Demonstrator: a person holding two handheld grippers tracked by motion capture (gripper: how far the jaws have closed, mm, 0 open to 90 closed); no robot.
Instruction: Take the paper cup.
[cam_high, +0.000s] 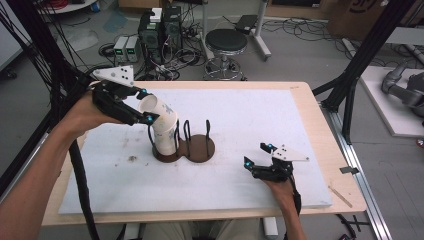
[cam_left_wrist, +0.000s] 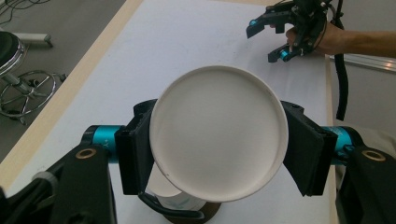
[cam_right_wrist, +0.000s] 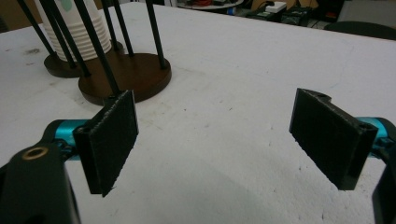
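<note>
High view shows our left gripper (cam_high: 145, 106) pinching a white paper cup (cam_high: 159, 111) tilted above the cup stack (cam_high: 166, 137) in the dark wire holder (cam_high: 192, 147), mid-board. Our right gripper (cam_high: 257, 156), jaws spread, rests near the board's (cam_high: 250, 110) front right; the stack's lower cups hide behind the wires.

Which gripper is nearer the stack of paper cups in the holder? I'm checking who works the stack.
Left. The left gripper holds a paper cup just above the stack of cups; the right gripper rests open on the board, well aside.
</note>
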